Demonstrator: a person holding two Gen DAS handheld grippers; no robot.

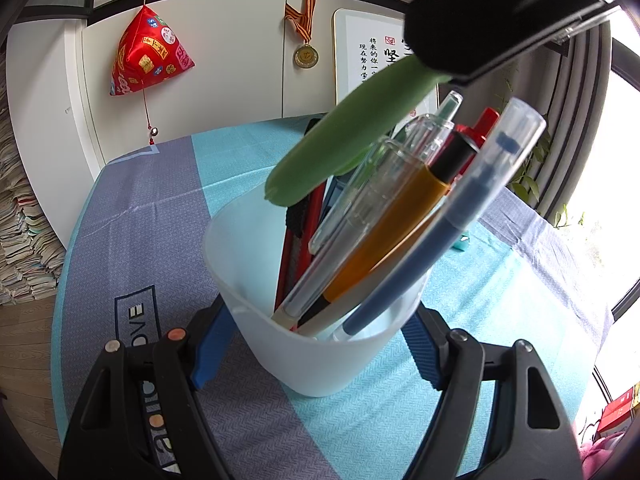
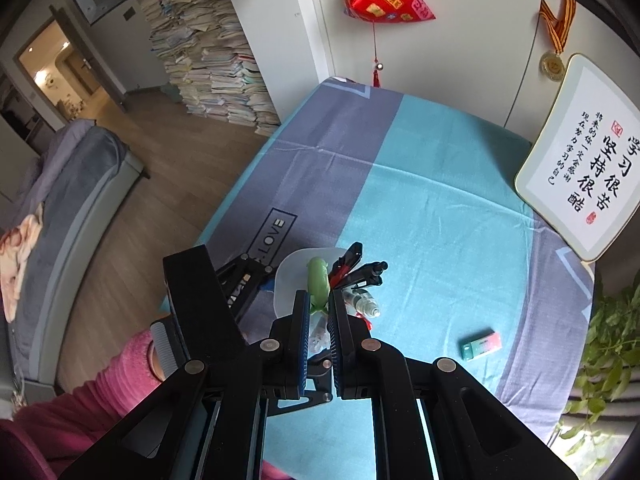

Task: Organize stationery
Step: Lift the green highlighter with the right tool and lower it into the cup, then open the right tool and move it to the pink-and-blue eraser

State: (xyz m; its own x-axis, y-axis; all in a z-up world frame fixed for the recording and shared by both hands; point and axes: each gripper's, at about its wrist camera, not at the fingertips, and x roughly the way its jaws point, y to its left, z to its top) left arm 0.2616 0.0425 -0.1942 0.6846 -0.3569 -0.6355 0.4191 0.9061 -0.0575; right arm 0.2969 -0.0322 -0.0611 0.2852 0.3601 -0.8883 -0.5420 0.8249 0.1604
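Note:
A translucent white cup (image 1: 320,356) stands on the blue and grey tablecloth. It holds several pens (image 1: 384,236), leaning right. My left gripper (image 1: 310,344) is shut on the cup, a blue pad on each side. My right gripper (image 2: 320,306) is above the cup (image 2: 292,280) and shut on a green pen (image 2: 318,280), whose lower end hangs over the cup's mouth. The green pen (image 1: 340,144) slants down from the right gripper's black body (image 1: 500,20) in the left wrist view. A small teal and pink eraser (image 2: 480,344) lies on the cloth to the right.
A framed calligraphy board (image 2: 580,160) leans on the cabinet at the table's back right. A red hanging ornament (image 1: 150,54) and a medal (image 1: 306,56) hang on the cabinet. A plant (image 2: 608,344) stands at the right edge. Book stacks (image 2: 216,64) and a bed (image 2: 60,208) are left.

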